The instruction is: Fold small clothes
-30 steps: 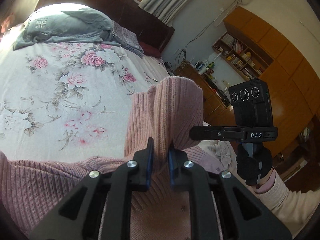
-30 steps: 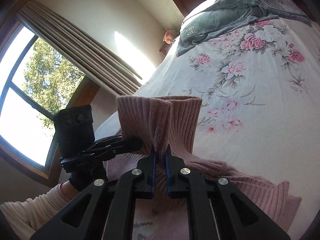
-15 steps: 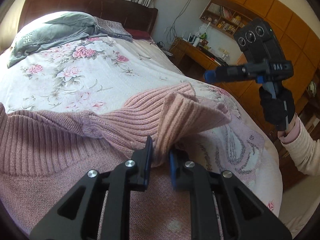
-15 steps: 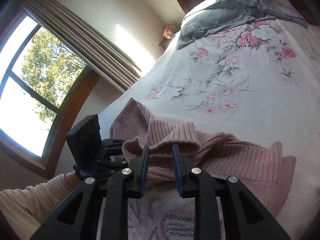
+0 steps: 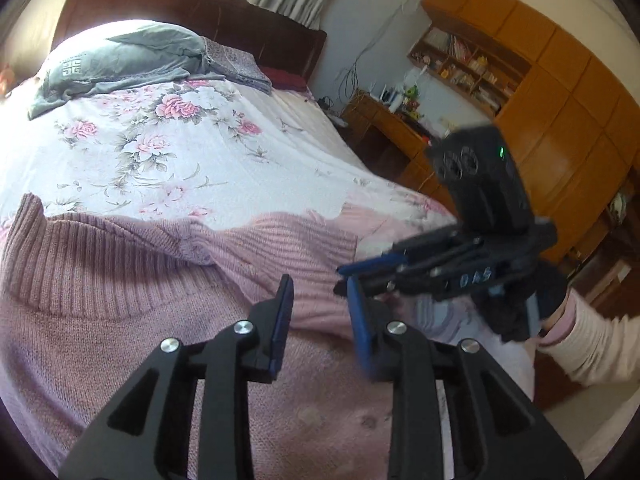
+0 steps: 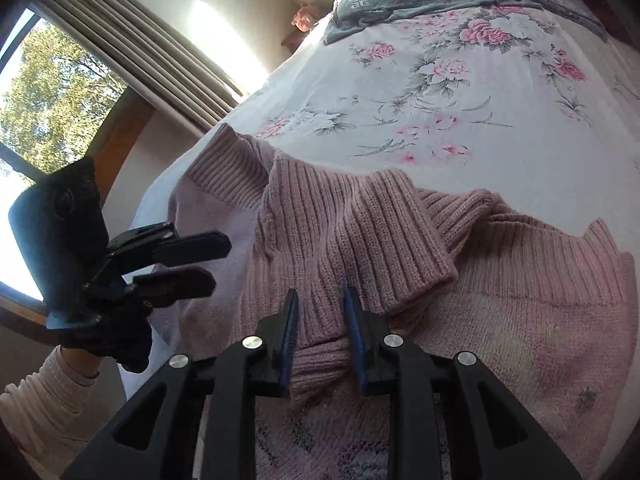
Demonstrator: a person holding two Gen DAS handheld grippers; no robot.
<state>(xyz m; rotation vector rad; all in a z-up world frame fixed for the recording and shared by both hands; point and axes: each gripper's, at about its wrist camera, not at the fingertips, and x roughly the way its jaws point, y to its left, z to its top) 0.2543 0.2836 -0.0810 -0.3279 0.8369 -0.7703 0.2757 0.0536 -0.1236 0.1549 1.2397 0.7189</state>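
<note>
we hold the left gripper (image 5: pixel 318 300) and right gripper (image 6: pixel 320 300) with jaws apart, gripping nothing, just above the pink sweater (image 6: pixel 360 224) lying ahead on the floral bedspread (image 5: pixel 168 148).

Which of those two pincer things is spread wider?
The left gripper: its blue-lined fingers gape widest, above the pink sweater. The right gripper is open too, but narrower.

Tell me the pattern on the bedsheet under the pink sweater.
White bedsheet with pink roses and grey-green leaves; clearest in the right wrist view.
</note>
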